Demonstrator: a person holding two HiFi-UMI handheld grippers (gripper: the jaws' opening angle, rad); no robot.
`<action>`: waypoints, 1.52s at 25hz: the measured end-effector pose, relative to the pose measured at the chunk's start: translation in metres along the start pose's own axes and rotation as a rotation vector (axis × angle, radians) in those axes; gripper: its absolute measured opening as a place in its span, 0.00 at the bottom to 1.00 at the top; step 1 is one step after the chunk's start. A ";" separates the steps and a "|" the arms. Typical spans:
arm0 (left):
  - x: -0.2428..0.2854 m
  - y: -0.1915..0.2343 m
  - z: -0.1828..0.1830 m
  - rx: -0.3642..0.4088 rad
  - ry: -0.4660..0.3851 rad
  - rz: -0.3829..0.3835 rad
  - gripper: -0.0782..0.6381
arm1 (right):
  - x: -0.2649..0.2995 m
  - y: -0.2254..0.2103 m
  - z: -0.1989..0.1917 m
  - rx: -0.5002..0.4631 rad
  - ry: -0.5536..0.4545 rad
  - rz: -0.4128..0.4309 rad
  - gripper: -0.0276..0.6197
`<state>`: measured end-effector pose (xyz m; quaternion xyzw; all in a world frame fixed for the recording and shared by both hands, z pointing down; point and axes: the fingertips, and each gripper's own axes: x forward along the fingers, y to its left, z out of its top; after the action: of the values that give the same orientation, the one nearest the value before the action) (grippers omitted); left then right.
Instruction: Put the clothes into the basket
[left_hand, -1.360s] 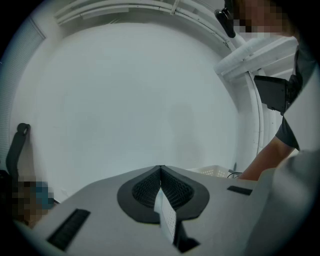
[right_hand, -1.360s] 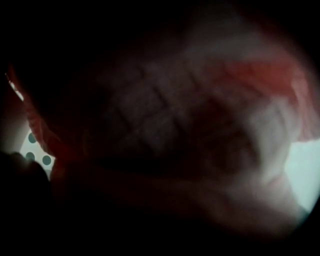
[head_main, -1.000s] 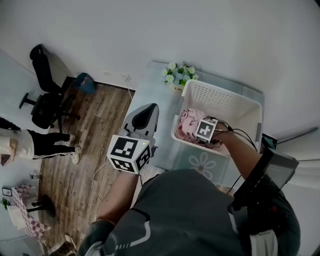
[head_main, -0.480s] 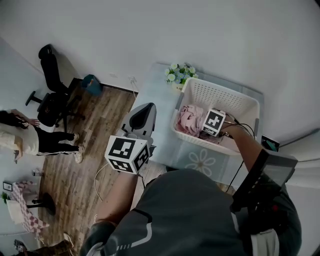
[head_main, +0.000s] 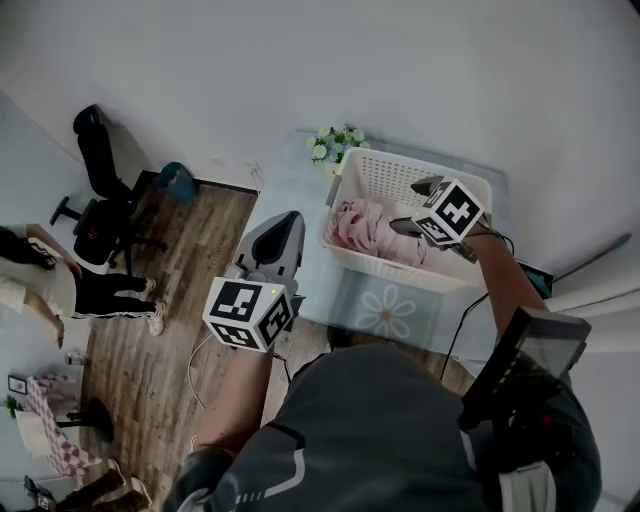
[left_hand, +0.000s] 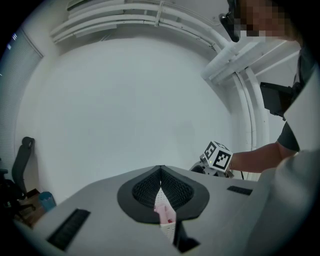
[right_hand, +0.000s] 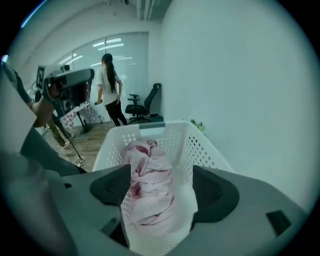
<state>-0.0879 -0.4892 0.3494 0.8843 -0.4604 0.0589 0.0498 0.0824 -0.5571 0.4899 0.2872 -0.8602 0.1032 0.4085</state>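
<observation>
Clothes (head_main: 358, 225), pink, lie bunched inside the basket (head_main: 400, 172), toward its 9 o'clock side. Right gripper (head_main: 412, 205) hovers above, jaws apart, empty. Left gripper (head_main: 280, 228), at 8 o'clock, jaws together, empty. Task judged complete; no further garments visible.

Basket on the table by the wall, clothes inside it.
The white perforated plastic basket (head_main: 398, 172) stands on the pale flower-printed table (head_main: 385, 312). The crumpled pink clothes (head_main: 358, 225) lie in its left half. The right gripper (head_main: 410, 205) hangs over its right half, apart from them. A small bunch of white flowers (head_main: 333, 145) sits just beside its far left corner. The left gripper (head_main: 283, 222) is left of the basket, over the table's left edge. A black office chair (head_main: 95, 190) stands well apart on the wooden floor (head_main: 170, 300), far left.
</observation>
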 end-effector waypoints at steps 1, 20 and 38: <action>-0.003 -0.005 0.000 -0.005 0.001 -0.004 0.12 | -0.013 0.003 0.008 0.016 -0.046 -0.002 0.65; -0.045 -0.065 -0.002 -0.035 -0.043 0.076 0.12 | -0.158 0.071 0.025 0.185 -0.487 -0.114 0.30; -0.089 -0.055 0.013 -0.008 -0.081 -0.161 0.12 | -0.196 0.122 0.046 0.415 -0.614 -0.469 0.12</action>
<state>-0.0925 -0.3877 0.3212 0.9200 -0.3895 0.0171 0.0392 0.0807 -0.3966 0.3183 0.5682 -0.8142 0.0882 0.0800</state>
